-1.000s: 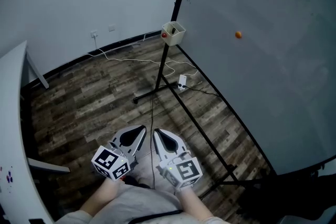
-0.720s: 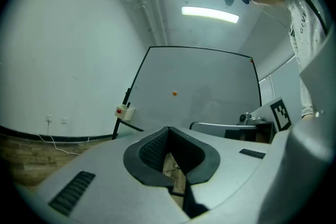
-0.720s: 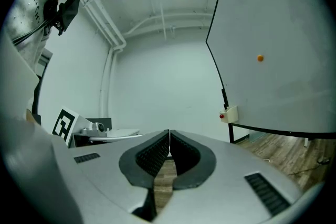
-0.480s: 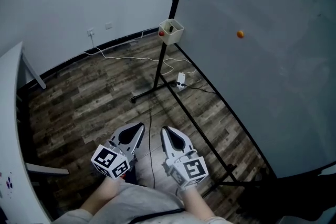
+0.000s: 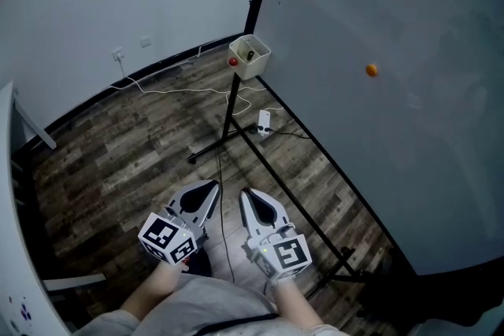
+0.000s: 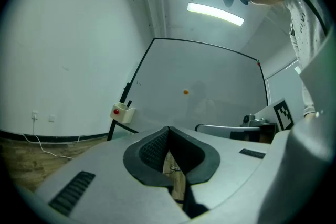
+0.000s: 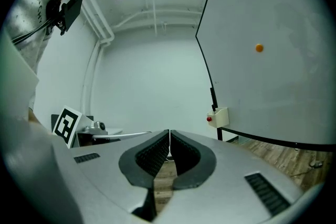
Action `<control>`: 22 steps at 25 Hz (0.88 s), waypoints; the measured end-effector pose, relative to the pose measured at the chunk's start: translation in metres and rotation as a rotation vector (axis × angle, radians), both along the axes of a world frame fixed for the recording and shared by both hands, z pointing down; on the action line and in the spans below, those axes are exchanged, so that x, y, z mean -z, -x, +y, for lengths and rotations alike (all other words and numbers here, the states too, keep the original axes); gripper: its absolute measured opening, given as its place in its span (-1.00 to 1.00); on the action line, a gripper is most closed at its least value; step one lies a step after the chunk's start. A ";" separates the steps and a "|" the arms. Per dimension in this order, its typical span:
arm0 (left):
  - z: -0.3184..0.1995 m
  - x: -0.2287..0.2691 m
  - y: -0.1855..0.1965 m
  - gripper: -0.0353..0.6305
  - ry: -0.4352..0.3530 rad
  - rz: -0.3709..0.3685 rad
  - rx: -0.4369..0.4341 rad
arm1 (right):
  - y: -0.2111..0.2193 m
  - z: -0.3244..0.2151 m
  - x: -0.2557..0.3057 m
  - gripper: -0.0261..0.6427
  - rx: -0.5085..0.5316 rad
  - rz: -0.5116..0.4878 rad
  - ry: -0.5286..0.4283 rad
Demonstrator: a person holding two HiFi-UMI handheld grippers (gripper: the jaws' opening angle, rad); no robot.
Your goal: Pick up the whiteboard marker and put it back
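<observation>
A small cream holder box [image 5: 250, 57] hangs at the near corner of the whiteboard [image 5: 394, 90], with a red knob [image 5: 233, 62] on its side. A dark stick-like thing [image 5: 249, 54], maybe the marker, stands in it. My left gripper [image 5: 214, 185] and right gripper [image 5: 244, 193] hover side by side low in the head view, well short of the box, both pointing at it. In the left gripper view the jaws [image 6: 168, 129] are shut and hold nothing. The right gripper view shows jaws [image 7: 169, 132] shut and bare too, with the box [image 7: 219, 117] ahead to the right.
The board's black stand [image 5: 228, 122] spreads legs over the wooden floor, with a long rail [image 5: 299, 201] running beside my right gripper. White cables and a plug block [image 5: 264, 122] lie near the stand. An orange magnet [image 5: 371, 70] sticks on the board. A white table edge [image 5: 9, 193] lies far left.
Both grippers and the view have moved forward toward the board. The holder box now sits a bit left and lower in view, and the white table has slid mostly out at the left.
</observation>
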State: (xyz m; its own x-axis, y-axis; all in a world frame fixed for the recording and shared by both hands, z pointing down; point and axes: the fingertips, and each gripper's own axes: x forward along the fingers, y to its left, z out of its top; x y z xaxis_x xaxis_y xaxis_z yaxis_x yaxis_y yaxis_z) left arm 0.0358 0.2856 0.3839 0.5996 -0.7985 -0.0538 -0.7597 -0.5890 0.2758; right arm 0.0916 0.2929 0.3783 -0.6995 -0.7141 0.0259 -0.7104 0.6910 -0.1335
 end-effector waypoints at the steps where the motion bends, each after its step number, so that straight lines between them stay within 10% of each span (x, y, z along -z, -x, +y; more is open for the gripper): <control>1: -0.012 0.002 0.003 -0.85 0.000 -0.002 -0.007 | 0.005 -0.011 0.001 -0.86 -0.003 0.002 -0.004; 22: -0.187 0.001 0.097 -0.85 0.011 0.000 -0.116 | 0.116 -0.180 -0.002 -0.86 -0.056 0.001 -0.001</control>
State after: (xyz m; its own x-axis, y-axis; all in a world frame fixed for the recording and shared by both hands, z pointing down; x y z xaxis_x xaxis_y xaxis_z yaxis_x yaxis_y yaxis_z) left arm -0.0608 0.0984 0.3833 0.6882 -0.7241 -0.0454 -0.6865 -0.6701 0.2825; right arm -0.0245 0.1128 0.3801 -0.6586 -0.7521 0.0257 -0.7479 0.6504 -0.1323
